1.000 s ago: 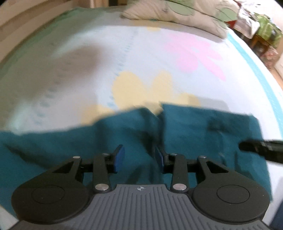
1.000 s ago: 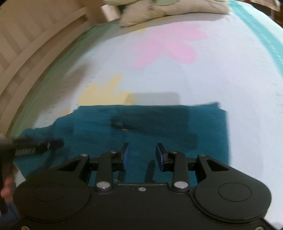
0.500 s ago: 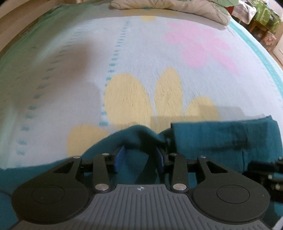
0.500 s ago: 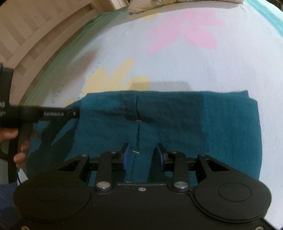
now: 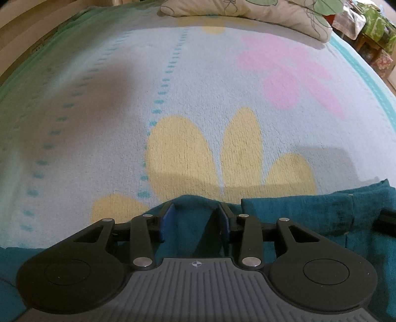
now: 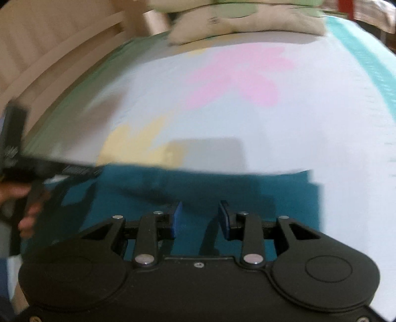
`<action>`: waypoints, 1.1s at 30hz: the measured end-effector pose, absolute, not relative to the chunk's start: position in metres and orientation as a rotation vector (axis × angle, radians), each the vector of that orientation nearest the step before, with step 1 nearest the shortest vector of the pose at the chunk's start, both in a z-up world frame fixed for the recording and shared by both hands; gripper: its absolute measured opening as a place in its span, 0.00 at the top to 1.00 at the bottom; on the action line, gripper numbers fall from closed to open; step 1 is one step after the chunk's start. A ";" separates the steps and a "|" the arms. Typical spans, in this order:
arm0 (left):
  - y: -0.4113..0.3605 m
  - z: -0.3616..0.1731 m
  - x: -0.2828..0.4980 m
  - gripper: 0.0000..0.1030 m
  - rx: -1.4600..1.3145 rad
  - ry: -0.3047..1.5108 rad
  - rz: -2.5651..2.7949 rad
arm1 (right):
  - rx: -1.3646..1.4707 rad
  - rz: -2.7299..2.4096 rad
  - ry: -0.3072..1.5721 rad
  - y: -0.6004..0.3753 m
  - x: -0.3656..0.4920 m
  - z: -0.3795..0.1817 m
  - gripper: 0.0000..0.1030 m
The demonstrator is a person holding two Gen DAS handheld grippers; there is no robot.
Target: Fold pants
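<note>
1. The teal pants (image 5: pixel 309 213) are seen spread flat on the bed (image 5: pixel 198 99), over its flower-printed blanket, near the front edge.
2. The left gripper (image 5: pixel 195 218) is held over a raised hump of the pants' far edge; its blue-padded fingers (image 5: pixel 166 220) are apart, cloth is seen between them, and no pinch can be confirmed.
3. The right gripper (image 6: pixel 200 218) is held above the pants (image 6: pixel 222 188), fingers (image 6: pixel 176 218) apart, nothing gripped.
4. A pillow (image 5: pixel 247 10) is seen at the far end.
</note>
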State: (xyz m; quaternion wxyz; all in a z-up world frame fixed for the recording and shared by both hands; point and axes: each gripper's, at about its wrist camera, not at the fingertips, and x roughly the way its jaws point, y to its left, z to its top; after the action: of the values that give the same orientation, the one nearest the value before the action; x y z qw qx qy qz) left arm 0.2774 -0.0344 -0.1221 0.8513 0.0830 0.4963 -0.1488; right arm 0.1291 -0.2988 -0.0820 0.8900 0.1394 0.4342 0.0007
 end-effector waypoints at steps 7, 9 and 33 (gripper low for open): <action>-0.029 -0.111 0.273 0.64 0.149 1.044 -0.307 | 0.384 -0.091 1.009 -0.328 0.145 -0.108 0.61; -0.020 -0.103 0.267 0.64 0.139 1.038 -0.311 | 0.363 -0.091 1.002 -0.322 0.141 -0.101 0.57; 0.200 -0.065 0.156 0.60 -0.113 0.994 -0.088 | 0.043 0.240 1.084 -0.110 0.078 -0.116 0.56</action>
State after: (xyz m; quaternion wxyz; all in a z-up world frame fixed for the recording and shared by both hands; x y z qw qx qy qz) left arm 0.1561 0.1999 -0.0652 0.8765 -0.0543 0.4766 -0.0420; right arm 0.0785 -0.1099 -0.1163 0.8495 0.0206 0.5147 0.1140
